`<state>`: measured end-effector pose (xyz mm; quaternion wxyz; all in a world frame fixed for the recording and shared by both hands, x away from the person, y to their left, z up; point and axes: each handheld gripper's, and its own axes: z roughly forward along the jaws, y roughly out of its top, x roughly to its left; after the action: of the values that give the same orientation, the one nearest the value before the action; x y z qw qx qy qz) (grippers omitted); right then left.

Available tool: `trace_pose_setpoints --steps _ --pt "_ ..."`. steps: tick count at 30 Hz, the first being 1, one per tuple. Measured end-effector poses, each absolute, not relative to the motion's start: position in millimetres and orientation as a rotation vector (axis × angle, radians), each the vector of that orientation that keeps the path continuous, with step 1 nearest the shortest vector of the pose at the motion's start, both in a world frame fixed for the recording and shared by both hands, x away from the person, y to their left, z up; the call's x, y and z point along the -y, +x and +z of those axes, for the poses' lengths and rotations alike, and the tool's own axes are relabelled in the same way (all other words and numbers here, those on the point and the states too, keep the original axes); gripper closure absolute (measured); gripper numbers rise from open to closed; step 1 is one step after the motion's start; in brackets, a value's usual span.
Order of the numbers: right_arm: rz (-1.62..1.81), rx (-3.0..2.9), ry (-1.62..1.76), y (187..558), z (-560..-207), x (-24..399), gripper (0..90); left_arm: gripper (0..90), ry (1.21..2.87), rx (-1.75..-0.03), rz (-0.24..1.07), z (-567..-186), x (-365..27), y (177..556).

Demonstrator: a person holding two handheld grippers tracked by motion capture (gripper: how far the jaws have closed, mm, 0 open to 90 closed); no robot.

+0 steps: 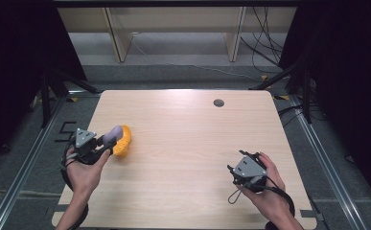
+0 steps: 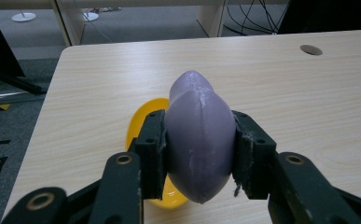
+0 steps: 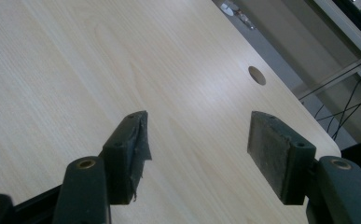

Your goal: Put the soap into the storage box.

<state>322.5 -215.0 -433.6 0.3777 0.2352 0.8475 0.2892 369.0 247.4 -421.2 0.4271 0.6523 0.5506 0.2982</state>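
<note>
My left gripper [image 2: 197, 154] is shut on a smooth purple egg-shaped object [image 2: 199, 135], both black pads pressed against its sides. It hangs just above a yellow bowl [image 2: 143, 126] on the wooden table. In the high view that left gripper [image 1: 105, 142] sits at the table's left edge with the purple object [image 1: 112, 135] over the yellow bowl [image 1: 123, 140]. At the front right of the table my right gripper [image 1: 236, 171] rests in the person's hand. Its jaws stand apart in the right gripper view, right gripper [image 3: 197, 154] holding nothing, bare wood between them.
A round cable hole [image 1: 218, 102] is set in the table near its far edge. Beyond the table stand pale wooden furniture legs [image 1: 117, 38], and loose cables [image 1: 264, 43] lie on the grey floor. Dark curtains flank both sides.
</note>
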Motion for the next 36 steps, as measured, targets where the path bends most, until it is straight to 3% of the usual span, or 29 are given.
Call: trace_pose_setpoints --steps 36 --pt "0.746 -2.165 0.630 323 -436 216 38.9 59.0 1.603 -1.451 0.853 -445 -238 404"
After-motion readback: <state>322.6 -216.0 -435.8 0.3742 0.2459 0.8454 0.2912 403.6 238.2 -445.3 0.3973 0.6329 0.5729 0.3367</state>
